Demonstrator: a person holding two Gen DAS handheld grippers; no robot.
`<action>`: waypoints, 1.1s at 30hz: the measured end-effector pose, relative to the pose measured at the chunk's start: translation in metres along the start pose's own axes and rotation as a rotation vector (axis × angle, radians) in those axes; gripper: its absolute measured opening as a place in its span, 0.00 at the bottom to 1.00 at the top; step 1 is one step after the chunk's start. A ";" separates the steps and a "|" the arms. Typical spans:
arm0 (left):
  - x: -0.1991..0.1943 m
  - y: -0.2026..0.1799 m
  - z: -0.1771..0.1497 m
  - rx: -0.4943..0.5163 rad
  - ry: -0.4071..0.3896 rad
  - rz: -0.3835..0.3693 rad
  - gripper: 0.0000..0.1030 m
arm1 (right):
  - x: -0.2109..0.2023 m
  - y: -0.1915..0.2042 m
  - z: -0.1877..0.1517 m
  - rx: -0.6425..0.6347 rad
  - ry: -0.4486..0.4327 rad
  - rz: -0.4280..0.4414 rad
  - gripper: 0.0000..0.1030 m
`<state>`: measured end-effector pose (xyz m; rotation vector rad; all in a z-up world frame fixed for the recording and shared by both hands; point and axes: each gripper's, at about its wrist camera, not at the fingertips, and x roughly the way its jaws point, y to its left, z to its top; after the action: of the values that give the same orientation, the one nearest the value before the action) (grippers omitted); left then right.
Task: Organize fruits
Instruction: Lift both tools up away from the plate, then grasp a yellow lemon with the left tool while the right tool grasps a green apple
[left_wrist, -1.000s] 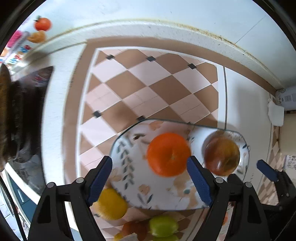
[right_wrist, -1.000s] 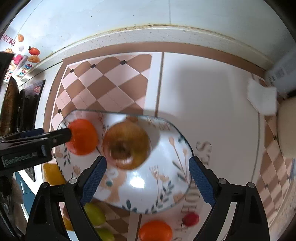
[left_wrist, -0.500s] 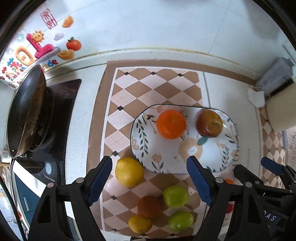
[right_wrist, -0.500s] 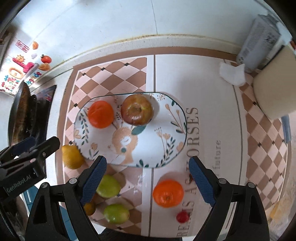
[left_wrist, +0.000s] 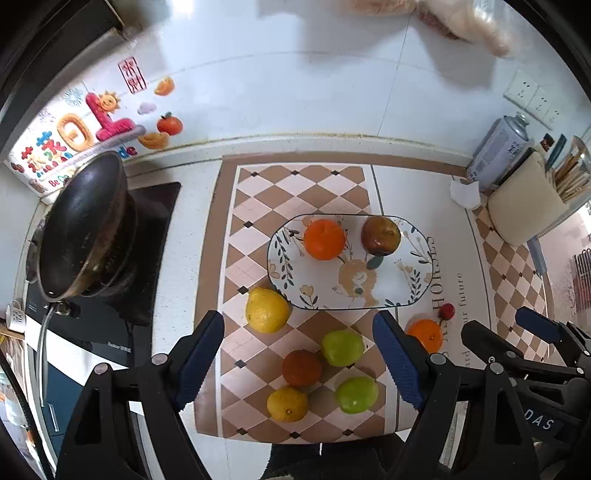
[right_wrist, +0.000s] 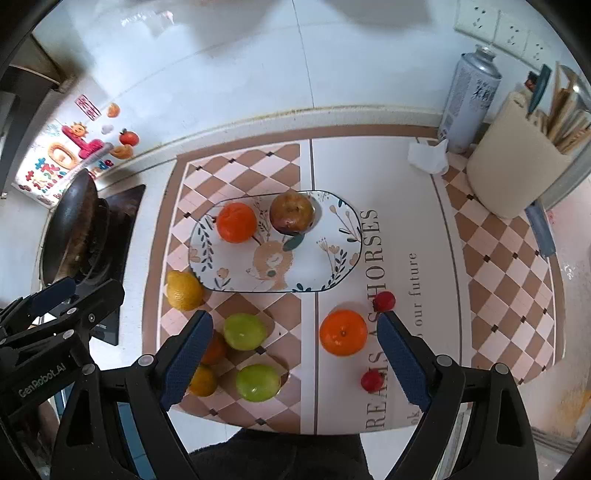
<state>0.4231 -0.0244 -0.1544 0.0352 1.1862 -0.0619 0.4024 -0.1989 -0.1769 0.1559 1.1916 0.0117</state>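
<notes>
You are looking at a white plate (left_wrist: 413, 284) printed with dark green leaves, small flowers and a tan animal figure, sitting at the centre of the frame. An orange fruit (left_wrist: 324, 239) and a reddish-brown apple (left_wrist: 381, 235) are showing on it. Below it you are seeing a yellow lemon (left_wrist: 266, 310), two green fruits (left_wrist: 342, 348) (left_wrist: 356, 394), a brown-orange fruit (left_wrist: 301, 367), a yellow-orange one (left_wrist: 287, 403), another orange (right_wrist: 343, 332) and two small red fruits (right_wrist: 384, 301) (right_wrist: 372, 380). The mat (left_wrist: 255, 206) is showing tan and pink diamond checks with small black squares. The tongs (left_wrist: 297, 360) (right_wrist: 295, 358) are showing blue pads (left_wrist: 199, 356) on black arms. At the left a black pan (left_wrist: 81, 229) is sitting; colourful stickers (left_wrist: 92, 125) are brightening the white wall.
</notes>
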 end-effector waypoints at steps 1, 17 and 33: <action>-0.005 0.000 -0.002 0.001 -0.008 -0.003 0.80 | -0.006 0.001 -0.004 0.002 -0.010 0.000 0.90; -0.003 0.019 -0.027 -0.014 0.001 0.011 0.97 | 0.010 -0.004 -0.039 0.072 0.087 0.113 0.90; 0.111 0.063 -0.097 -0.120 0.318 0.093 0.97 | 0.201 0.035 -0.105 -0.058 0.503 0.156 0.75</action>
<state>0.3791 0.0413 -0.2943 -0.0054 1.5028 0.1003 0.3828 -0.1342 -0.3962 0.2014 1.6761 0.2341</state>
